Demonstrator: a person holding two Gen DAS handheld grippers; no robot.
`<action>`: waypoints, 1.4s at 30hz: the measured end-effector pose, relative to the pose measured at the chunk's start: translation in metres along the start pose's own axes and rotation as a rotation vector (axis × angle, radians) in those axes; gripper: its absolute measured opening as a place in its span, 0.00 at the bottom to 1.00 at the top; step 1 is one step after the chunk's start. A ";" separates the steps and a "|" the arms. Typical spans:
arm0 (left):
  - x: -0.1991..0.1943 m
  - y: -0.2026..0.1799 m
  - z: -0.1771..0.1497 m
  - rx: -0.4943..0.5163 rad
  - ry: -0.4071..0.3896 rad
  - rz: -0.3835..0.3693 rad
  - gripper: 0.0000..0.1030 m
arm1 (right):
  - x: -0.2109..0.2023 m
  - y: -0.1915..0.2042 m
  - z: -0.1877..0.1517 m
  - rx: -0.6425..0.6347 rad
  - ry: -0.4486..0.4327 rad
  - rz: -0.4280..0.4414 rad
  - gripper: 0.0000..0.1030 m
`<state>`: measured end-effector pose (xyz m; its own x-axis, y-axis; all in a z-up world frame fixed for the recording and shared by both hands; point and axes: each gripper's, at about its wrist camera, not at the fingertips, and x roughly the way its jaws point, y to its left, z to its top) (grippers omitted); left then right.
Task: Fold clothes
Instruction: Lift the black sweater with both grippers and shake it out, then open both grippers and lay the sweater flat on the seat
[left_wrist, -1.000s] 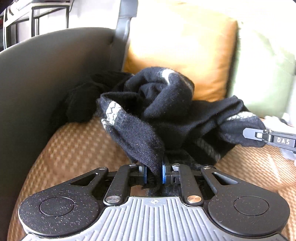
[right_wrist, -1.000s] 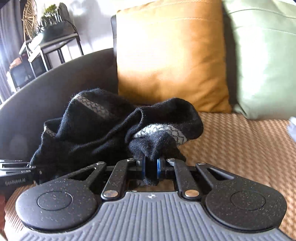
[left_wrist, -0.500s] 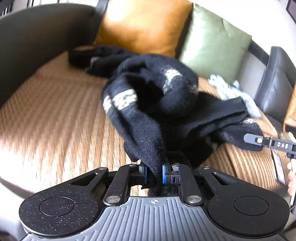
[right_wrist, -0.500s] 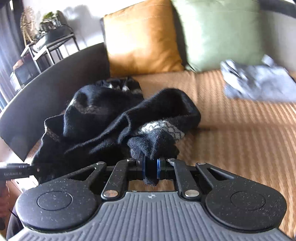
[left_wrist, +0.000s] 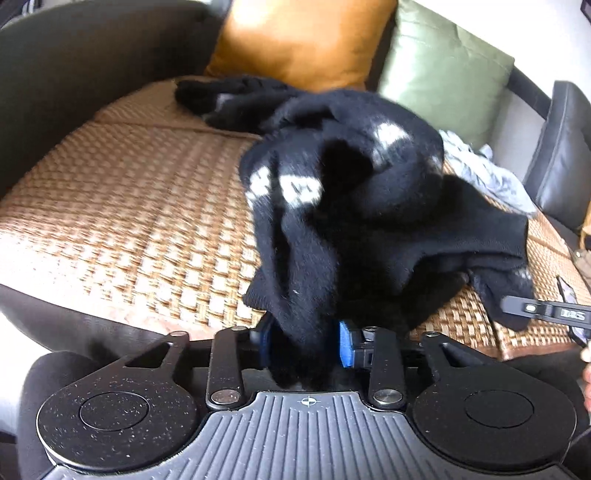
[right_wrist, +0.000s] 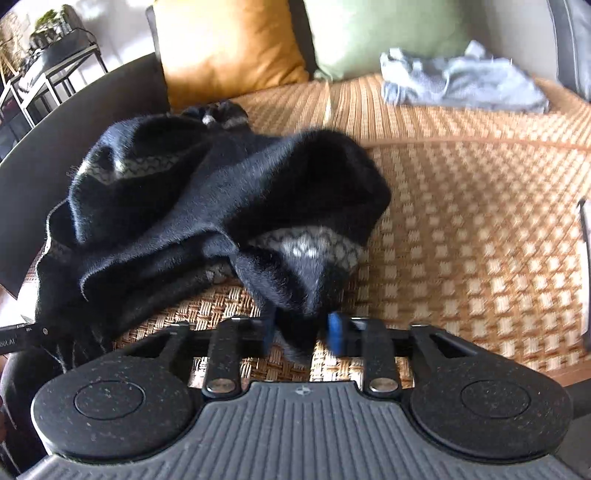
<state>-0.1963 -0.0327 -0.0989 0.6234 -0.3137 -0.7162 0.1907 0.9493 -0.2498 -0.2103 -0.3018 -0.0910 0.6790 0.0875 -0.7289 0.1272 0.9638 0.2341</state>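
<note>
A black knit sweater (left_wrist: 354, 206) with white patterned bands lies bunched on the woven sofa mat (left_wrist: 122, 206). It also shows in the right wrist view (right_wrist: 207, 206). My left gripper (left_wrist: 304, 345) has its jaws parted, with sweater cloth still lying between the blue pads. My right gripper (right_wrist: 301, 332) likewise has parted jaws with a fold of the sweater loose between them. Each gripper's tip shows at the edge of the other's view.
An orange cushion (left_wrist: 295, 40) and a green cushion (left_wrist: 443, 74) lean at the sofa back. A light grey garment (right_wrist: 458, 85) lies crumpled at the far right of the mat. The dark sofa arm (left_wrist: 74, 74) rises at the left.
Both grippers pulled the sweater toward the sofa's front edge, then their jaws opened; the cloth now sits loose between the pads.
</note>
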 end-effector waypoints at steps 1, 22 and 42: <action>-0.005 0.002 0.001 -0.007 -0.012 -0.002 0.53 | -0.006 0.000 0.000 -0.012 -0.014 -0.015 0.52; 0.035 -0.012 0.081 0.068 -0.133 0.085 0.74 | -0.031 0.068 0.082 -0.174 -0.161 0.158 0.60; 0.032 0.041 0.092 -0.049 -0.176 0.052 0.01 | 0.094 0.112 0.183 -0.314 -0.051 0.089 0.60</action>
<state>-0.0988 -0.0016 -0.0720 0.7556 -0.2522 -0.6046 0.1208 0.9607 -0.2498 -0.0004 -0.2312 -0.0154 0.7137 0.1699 -0.6795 -0.1580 0.9842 0.0801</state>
